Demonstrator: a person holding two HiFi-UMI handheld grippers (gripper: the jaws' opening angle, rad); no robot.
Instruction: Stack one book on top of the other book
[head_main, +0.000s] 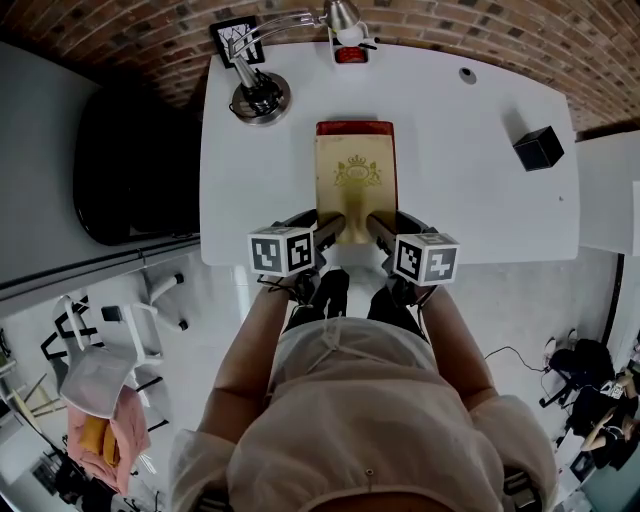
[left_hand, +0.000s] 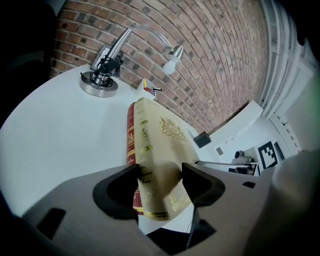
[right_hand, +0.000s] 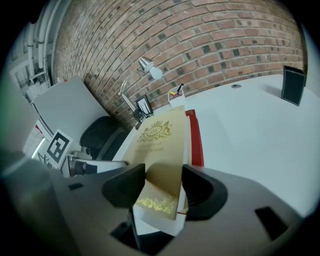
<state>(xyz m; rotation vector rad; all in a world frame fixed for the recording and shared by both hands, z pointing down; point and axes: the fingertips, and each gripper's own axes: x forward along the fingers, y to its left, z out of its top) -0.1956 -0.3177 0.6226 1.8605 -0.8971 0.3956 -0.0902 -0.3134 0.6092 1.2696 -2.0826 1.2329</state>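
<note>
A beige book with gold print (head_main: 355, 180) lies on top of a red book (head_main: 354, 128) in the middle of the white table (head_main: 460, 200); only the red book's far end and edges show. My left gripper (head_main: 325, 228) is shut on the beige book's near left corner, and my right gripper (head_main: 378, 228) is shut on its near right corner. In the left gripper view the jaws (left_hand: 160, 177) pinch the beige book (left_hand: 160, 135) at its spine, the red book (left_hand: 131, 140) beneath. In the right gripper view the jaws (right_hand: 164, 182) clamp the beige book (right_hand: 160, 142) over the red book (right_hand: 195, 142).
A desk lamp (head_main: 262, 95) stands at the table's far left, a pen holder (head_main: 350, 50) at the far edge, a black box (head_main: 538, 148) at the right. A black chair (head_main: 130, 170) sits left of the table. The table's near edge runs just under the grippers.
</note>
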